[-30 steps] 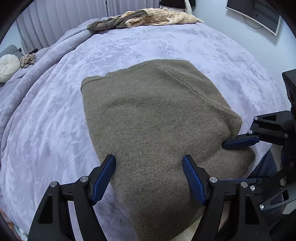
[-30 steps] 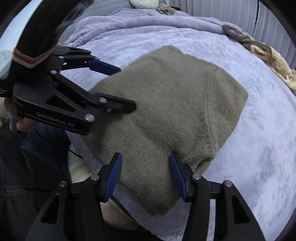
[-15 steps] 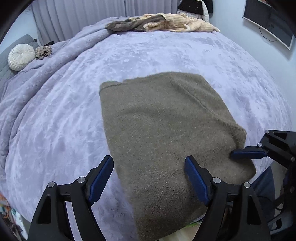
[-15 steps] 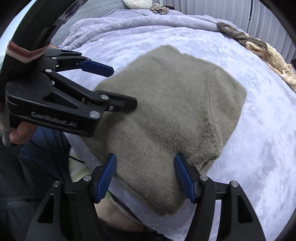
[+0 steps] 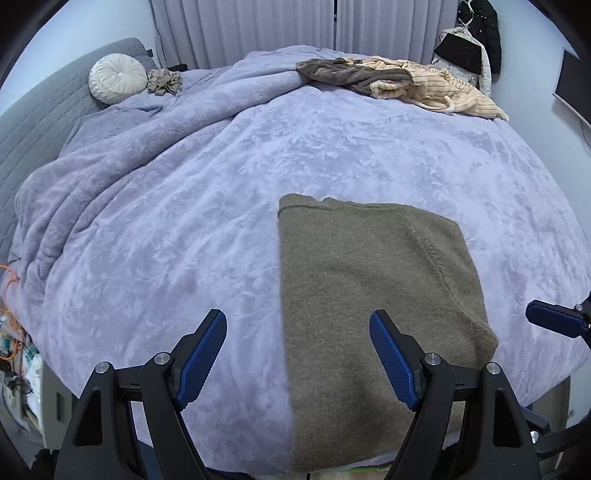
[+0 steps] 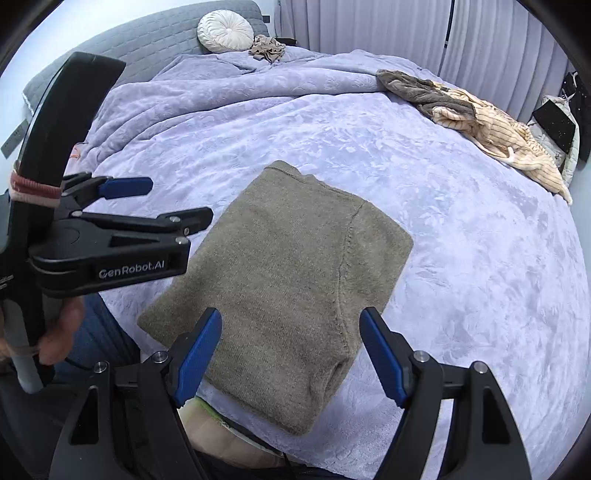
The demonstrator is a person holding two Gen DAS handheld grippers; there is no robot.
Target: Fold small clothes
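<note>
A folded olive-brown knit sweater (image 5: 373, 295) is seen lying flat on the lavender blanket (image 5: 221, 192) of a bed, near the bed's front edge, its lower end reaching over that edge. It is folded into a rough rectangle w/ a seam line running down one side.

The left claw (image 5: 299, 363) is held above the blanket at the sweater's left border, jaws spread wide and released; nothing is gripped betw. the blue pads (image 5: 201, 363). In the right wrist view the same claw (image 6: 162, 203) is seen from the side, carried by a hand (image 6: 59, 332) at the frame's left, clear of the knit.

The right claw (image 6: 290, 356) is positioned over the sweater's near right corner; its jaws are opening, and the fabric is seen below the gap but is not pressed by either pad. One blue tip of it (image 5: 550, 319) is caught at the right border of the left wrist view.

Further back, a heap of unfolded clothes (image 5: 399, 79), grey-brown and cream striped, is left at the bed's far side. A round white cushion (image 5: 118, 77) and a small crumpled beige item (image 5: 164, 81) are set by the grey headboard (image 5: 44, 110). Curtains (image 5: 277, 26) are hung behind the bed.
</note>
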